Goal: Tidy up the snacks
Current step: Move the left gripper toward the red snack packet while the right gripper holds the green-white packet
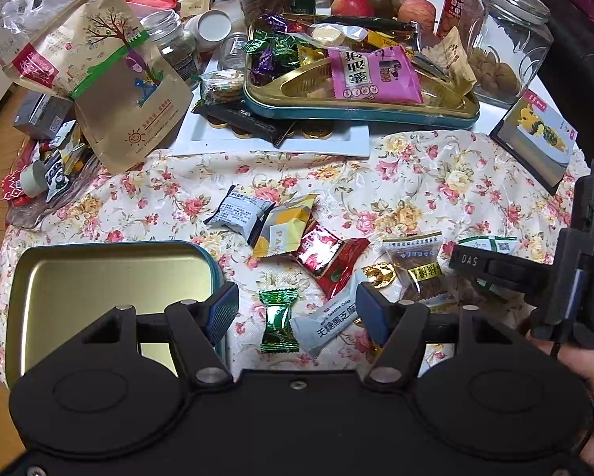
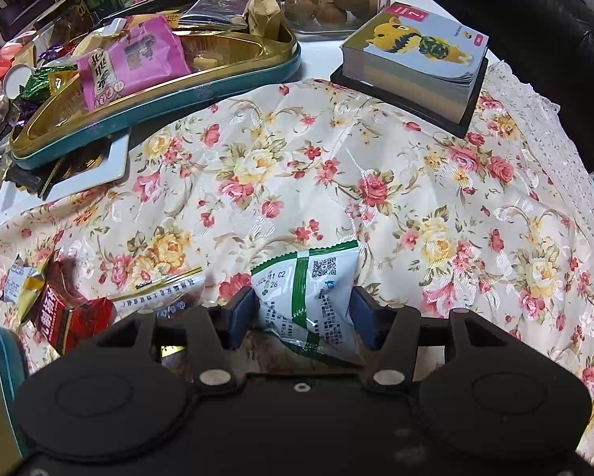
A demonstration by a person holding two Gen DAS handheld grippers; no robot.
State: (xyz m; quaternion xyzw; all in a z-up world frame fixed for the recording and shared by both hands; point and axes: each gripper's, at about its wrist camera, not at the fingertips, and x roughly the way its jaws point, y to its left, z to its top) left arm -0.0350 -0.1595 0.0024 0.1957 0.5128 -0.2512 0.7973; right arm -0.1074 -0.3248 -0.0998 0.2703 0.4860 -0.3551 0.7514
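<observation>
A white-and-green snack packet (image 2: 310, 297) is being gripped between the pads of the right gripper (image 2: 302, 311), jaws closed partway onto it, just above the floral tablecloth (image 2: 416, 182). The left gripper (image 1: 297, 311) is being held wide open, gripping nothing; a green foil candy (image 1: 277, 323) is lying between its fingers. An empty gold tin (image 1: 98, 277) is sitting at ten o'clock from it.
</observation>
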